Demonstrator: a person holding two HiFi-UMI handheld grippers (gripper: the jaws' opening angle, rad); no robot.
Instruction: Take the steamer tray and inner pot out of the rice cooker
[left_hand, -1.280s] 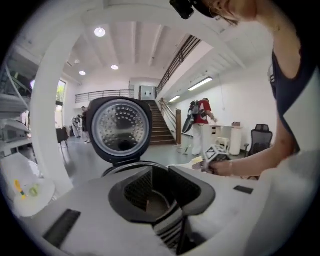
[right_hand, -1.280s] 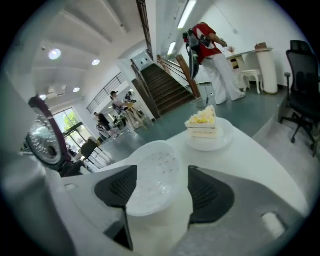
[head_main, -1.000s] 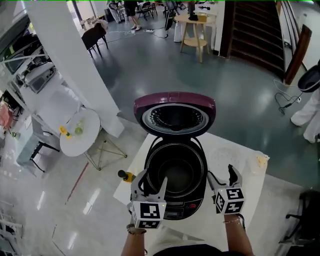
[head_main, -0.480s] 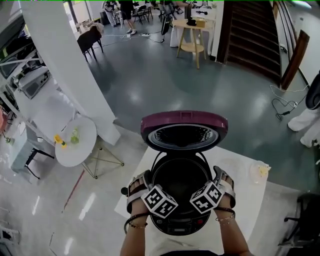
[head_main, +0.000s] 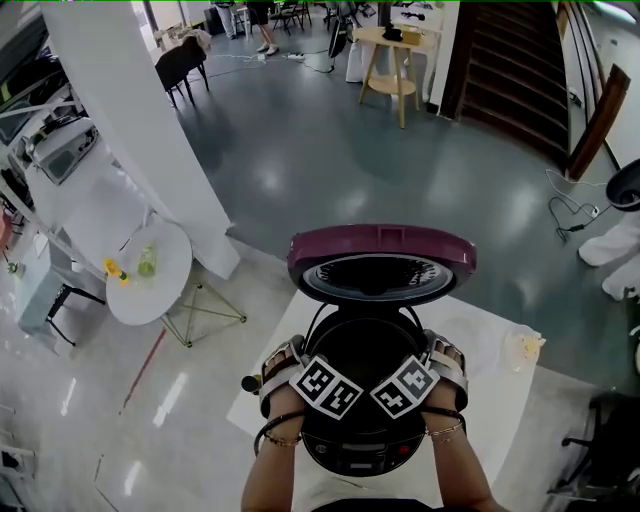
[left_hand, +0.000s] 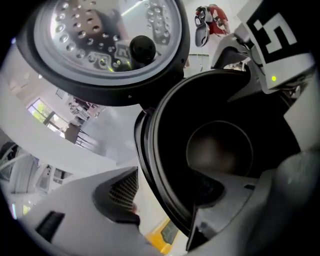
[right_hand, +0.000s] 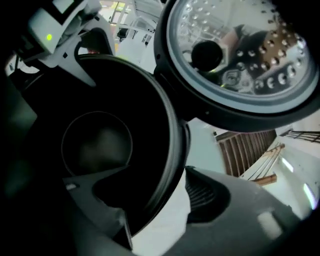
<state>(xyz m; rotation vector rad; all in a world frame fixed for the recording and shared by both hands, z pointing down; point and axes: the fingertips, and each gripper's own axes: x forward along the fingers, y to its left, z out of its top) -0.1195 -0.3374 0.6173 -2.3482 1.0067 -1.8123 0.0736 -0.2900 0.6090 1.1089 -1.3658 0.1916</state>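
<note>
The cooker (head_main: 360, 455) was seen on a white table (head_main: 490, 400), set close to the table's left edge, with bare top left open to its right. A yellow thing (head_main: 250, 383) was seen just beside the cooker's left flank. The lid (head_main: 380, 245) was stood up at the far side, its inner face tipped toward the pot's mouth, so the far edge was overhung while the near and side edges were left open from above. The pot (head_main: 362, 350) was seated in the cooker, its mouth turned straight up and its axis upright; being round, no long side was shown. The left gripper (left_hand: 162, 200) was set astride the pot's left rim (left_hand: 150, 150), one jaw inside and one outside. Its jaws had just been closing, yet a gap was seen between the outer pad and the rim. The right gripper (right_hand: 160, 205) was set likewise astride the right side, its jaws also just closing, the outer pad not yet pressed against the pot.
</note>
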